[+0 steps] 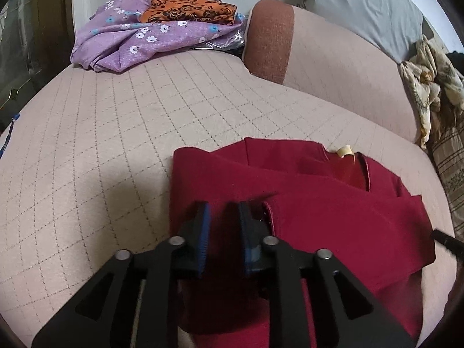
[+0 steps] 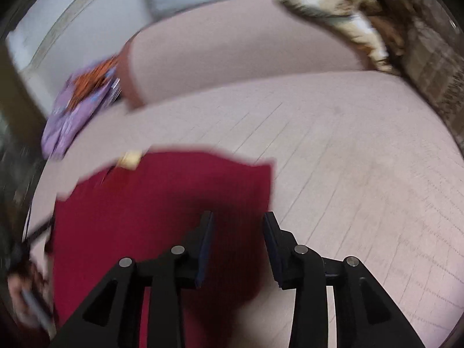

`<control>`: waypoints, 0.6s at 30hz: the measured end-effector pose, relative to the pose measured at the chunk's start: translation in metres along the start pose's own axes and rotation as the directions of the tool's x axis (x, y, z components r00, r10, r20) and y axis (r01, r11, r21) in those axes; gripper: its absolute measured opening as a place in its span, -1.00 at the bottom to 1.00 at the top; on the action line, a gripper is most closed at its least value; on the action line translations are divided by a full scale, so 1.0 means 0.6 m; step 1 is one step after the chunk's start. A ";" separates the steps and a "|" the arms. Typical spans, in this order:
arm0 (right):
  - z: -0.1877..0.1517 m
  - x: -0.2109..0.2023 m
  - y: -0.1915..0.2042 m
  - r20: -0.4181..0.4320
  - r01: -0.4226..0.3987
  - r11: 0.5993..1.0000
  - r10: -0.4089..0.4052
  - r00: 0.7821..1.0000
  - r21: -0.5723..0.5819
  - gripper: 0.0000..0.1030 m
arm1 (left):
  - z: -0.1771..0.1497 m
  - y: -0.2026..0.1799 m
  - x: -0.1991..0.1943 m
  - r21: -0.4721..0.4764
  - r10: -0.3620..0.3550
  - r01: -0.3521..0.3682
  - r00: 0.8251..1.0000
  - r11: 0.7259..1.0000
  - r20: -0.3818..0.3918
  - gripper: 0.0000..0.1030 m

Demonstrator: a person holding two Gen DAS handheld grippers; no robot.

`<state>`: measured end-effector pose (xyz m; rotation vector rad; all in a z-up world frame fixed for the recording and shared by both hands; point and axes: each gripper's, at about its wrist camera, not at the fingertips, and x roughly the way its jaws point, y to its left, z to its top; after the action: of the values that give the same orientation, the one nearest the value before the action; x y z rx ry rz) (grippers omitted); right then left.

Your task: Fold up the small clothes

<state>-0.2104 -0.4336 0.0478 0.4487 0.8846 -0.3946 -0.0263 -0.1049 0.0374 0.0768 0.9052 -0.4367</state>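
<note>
While a dark red garment (image 1: 333,200) lies partly folded on a quilted pink cushion (image 1: 121,133), the left gripper (image 1: 221,217) hangs just above the cloth's near left part, its blue pads a narrow gap apart with only red fabric showing beneath them and nothing pinched between. Ahead and to the right of those tips, both sides of the garment are already turned in over the middle, and a pale label (image 1: 345,150) marks the neckline at the far edge. From the blurred right wrist view, the right gripper (image 2: 238,220) stands over the garment's right edge, jaws partly open and holding nothing, its left finger above the red cloth and its right finger above bare cushion. Judging by the lie of the cloth, the lengthwise folds appear done, and at least one crosswise fold, bringing the near end toward the neckline, seems left to make. Far ahead and to the left of the left gripper, a purple floral cloth (image 1: 127,43) with an orange patterned piece (image 1: 191,10) sits heaped.
</note>
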 end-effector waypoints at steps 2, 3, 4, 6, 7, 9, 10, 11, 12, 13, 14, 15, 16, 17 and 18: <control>-0.018 0.020 0.023 -0.071 -0.022 0.997 0.017 0.997 -0.076 -0.37 | -0.004 -0.009 0.001 0.035 0.023 -0.023 1.000 0.999 0.009 -0.36; -0.025 0.027 0.029 -0.086 -0.002 0.993 -0.008 0.996 -0.119 -0.38 | -0.007 -0.016 0.000 0.062 0.044 -0.045 0.999 0.997 0.018 -0.30; -0.031 0.038 0.034 -0.099 0.029 0.985 -0.046 0.994 -0.168 -0.41 | -0.008 -0.021 0.000 0.078 0.058 -0.060 0.998 0.995 0.024 -0.29; -0.033 0.047 0.028 -0.104 0.050 0.983 -0.069 0.992 -0.177 -0.36 | -0.011 -0.028 0.001 0.113 0.091 -0.094 0.995 0.989 0.036 -0.24; -0.030 0.046 0.024 -0.100 0.062 0.984 -0.079 0.992 -0.165 -0.27 | -0.011 -0.030 0.002 0.124 0.101 -0.105 0.994 0.987 0.039 -0.24; -0.027 0.039 0.021 -0.091 0.062 0.987 -0.076 0.993 -0.146 -0.23 | -0.009 -0.029 0.003 0.123 0.104 -0.108 0.994 0.987 0.036 -0.20; -0.024 0.032 0.021 -0.076 0.051 0.990 -0.062 0.995 -0.134 -0.18 | -0.007 -0.027 0.004 0.117 0.102 -0.105 0.994 0.988 0.033 -0.19; -0.023 0.028 0.021 -0.064 0.044 0.991 -0.053 0.997 -0.130 -0.19 | -0.006 -0.024 0.004 0.109 0.101 -0.104 0.994 0.989 0.031 -0.14; -0.021 0.022 0.022 -0.042 0.033 0.992 -0.038 0.998 -0.123 -0.20 | -0.005 -0.023 0.004 0.103 0.102 -0.105 0.994 0.989 0.031 -0.10; -0.019 0.017 0.023 -0.020 0.023 0.993 -0.025 0.999 -0.113 -0.19 | -0.005 -0.022 0.004 0.098 0.104 -0.106 0.994 0.990 0.032 -0.08; -0.015 0.017 0.028 -0.003 0.018 0.994 -0.019 1.000 -0.105 -0.19 | -0.005 -0.021 0.005 0.094 0.106 -0.109 0.994 0.990 0.034 -0.05; -0.011 0.016 0.030 0.013 0.015 0.995 -0.014 1.000 -0.102 -0.14 | -0.005 -0.022 0.005 0.094 0.110 -0.113 0.993 0.989 0.035 0.00; -0.011 0.015 0.033 0.025 0.012 0.995 -0.010 1.000 -0.102 -0.06 | -0.005 -0.022 0.006 0.094 0.115 -0.117 0.993 0.989 0.036 0.03; -0.008 0.017 0.039 0.035 0.010 0.994 -0.007 0.999 -0.107 -0.02 | -0.005 -0.022 0.007 0.093 0.120 -0.123 0.992 0.988 0.036 0.12; -0.007 0.022 0.043 0.037 0.013 0.994 -0.008 0.999 -0.112 0.06 | -0.005 -0.022 0.009 0.090 0.124 -0.127 0.992 0.988 0.035 0.24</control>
<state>-0.1924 -0.4119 0.0403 0.3323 0.8693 -0.3595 -0.0309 -0.1177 0.0330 0.2096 0.8458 -0.3611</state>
